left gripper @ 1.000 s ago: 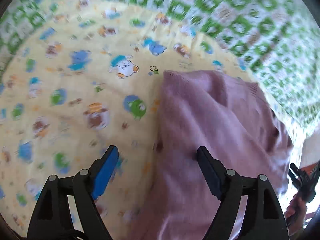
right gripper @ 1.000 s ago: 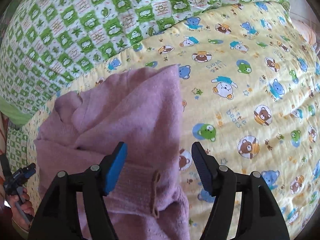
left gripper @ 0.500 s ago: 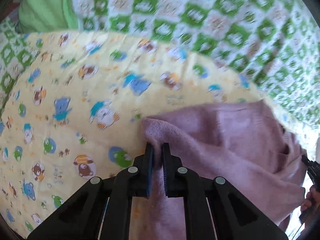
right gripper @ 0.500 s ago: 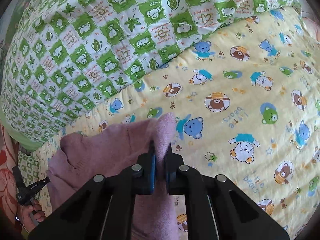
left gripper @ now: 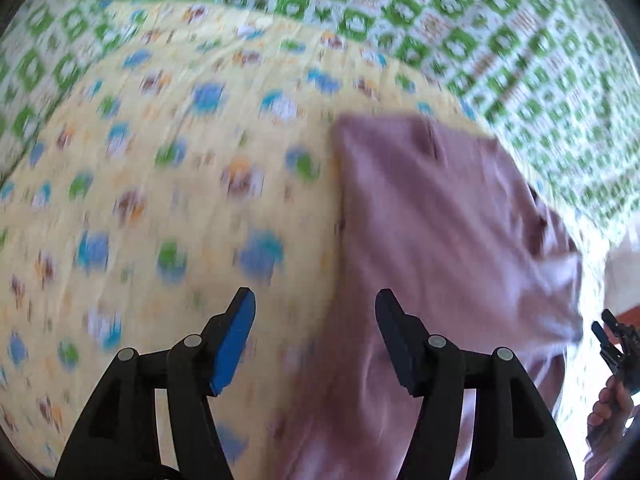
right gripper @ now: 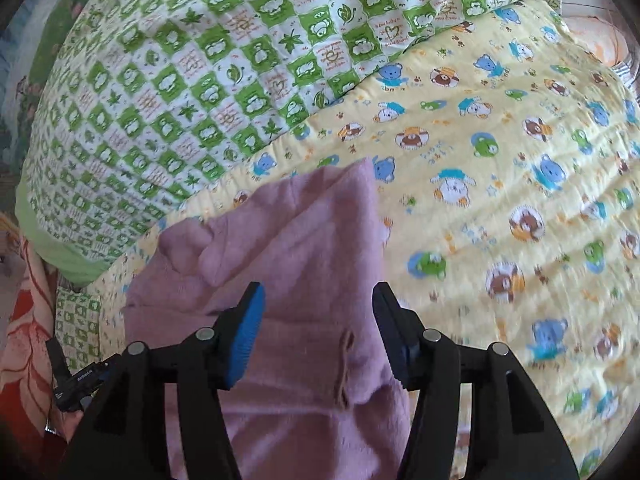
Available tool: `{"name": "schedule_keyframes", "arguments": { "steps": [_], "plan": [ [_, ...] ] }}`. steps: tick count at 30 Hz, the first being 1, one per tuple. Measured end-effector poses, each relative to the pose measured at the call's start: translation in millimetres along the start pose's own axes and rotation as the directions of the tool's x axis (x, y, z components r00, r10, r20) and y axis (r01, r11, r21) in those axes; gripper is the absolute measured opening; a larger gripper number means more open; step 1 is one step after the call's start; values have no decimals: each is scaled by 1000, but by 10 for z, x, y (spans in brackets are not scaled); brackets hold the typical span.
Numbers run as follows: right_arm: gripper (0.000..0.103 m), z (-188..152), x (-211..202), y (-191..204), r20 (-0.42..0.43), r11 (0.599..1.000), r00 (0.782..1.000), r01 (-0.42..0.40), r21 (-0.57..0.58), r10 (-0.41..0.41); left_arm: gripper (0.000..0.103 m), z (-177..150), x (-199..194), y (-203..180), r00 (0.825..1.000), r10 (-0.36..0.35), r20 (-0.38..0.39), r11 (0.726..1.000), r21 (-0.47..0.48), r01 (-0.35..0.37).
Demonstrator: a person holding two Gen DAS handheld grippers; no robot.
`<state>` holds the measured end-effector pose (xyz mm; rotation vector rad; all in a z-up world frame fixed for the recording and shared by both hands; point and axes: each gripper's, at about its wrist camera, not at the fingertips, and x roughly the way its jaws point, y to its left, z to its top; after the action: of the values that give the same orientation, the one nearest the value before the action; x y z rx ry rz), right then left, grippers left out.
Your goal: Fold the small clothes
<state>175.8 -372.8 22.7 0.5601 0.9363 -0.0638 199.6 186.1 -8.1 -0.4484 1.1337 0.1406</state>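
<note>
A small mauve knitted garment (left gripper: 440, 232) lies folded on a yellow bear-print blanket (left gripper: 140, 200). My left gripper (left gripper: 314, 322) hangs above the garment's left edge with its jaws opening and nothing pressed between the blue pads. In the right wrist view the same garment (right gripper: 288, 248) lies under my right gripper (right gripper: 318, 318), whose jaws are also opening, apart from the cloth. A small buttonhole tab (right gripper: 344, 368) shows on the garment near that gripper. The left wrist view is blurred by motion.
A green and white checked quilt (right gripper: 200, 80) lies bunched behind the yellow blanket (right gripper: 520, 200). The other gripper with a person's hand (left gripper: 612, 384) shows at the right edge of the left wrist view. A floral orange cloth (right gripper: 28, 312) lies at the left edge.
Half a second ago both grippers were shut on the garment's far corners. Both have since let go, opened and pulled back toward the near side; the garment lies flatter.
</note>
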Motion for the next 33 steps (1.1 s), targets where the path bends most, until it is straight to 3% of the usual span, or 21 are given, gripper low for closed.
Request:
{"name": "schedule_keyframes", "arguments": {
  "steps": [11,19,24,33],
  "plan": [
    [57,-1219,-595,16,-96,999,995,-3,-36,0,72,-1472,-422,350,988,-69,-136,997,17,72],
    [57,-1829,-984,-185,-106,1000,994,3,-11,-4,76,-2114,-604,453,976,-88,-197,991,78,105],
    [57,-2207,-1213,-401,-139,1000,990,12,10,-10,80,-2383,-687,470,972,-91,-217,986,116,118],
    [57,-2860,-1359,-652,-218,997,975,-37,65,51,84,-2751,-774,433,964,-95,-246,977,164,138]
  ]
}}
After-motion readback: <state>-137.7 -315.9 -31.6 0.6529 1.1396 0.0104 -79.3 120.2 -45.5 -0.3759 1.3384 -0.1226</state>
